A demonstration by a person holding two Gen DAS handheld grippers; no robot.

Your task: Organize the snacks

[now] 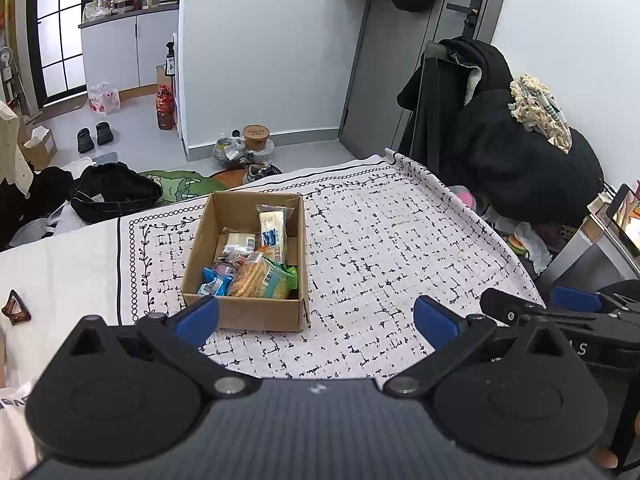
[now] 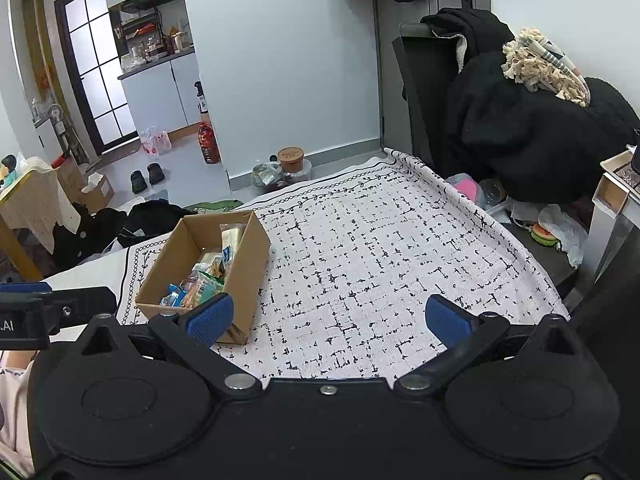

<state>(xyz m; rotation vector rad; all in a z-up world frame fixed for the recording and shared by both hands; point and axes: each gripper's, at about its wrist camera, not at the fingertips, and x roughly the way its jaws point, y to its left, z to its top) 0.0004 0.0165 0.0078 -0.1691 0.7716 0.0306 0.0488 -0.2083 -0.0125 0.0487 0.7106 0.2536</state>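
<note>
Cardboard box [image 2: 244, 264] wall hides most snacks [image 2: 200, 284]; right gripper [image 2: 328, 320] empty.

Pale blue-grey walls [image 1: 260, 40] enclose a grey floor [image 1: 132, 136]. At far left, daylight comes through a dark-framed glass door [image 1: 60, 28], beside white cabinets [image 1: 120, 52] under a cluttered counter. A grey door [image 1: 420, 72] stands at far right, clothes hanging above it. A chair [image 2: 520, 128] heaped with black clothing sits right. Slippers [image 1: 95, 136] lie on the floor.
</note>
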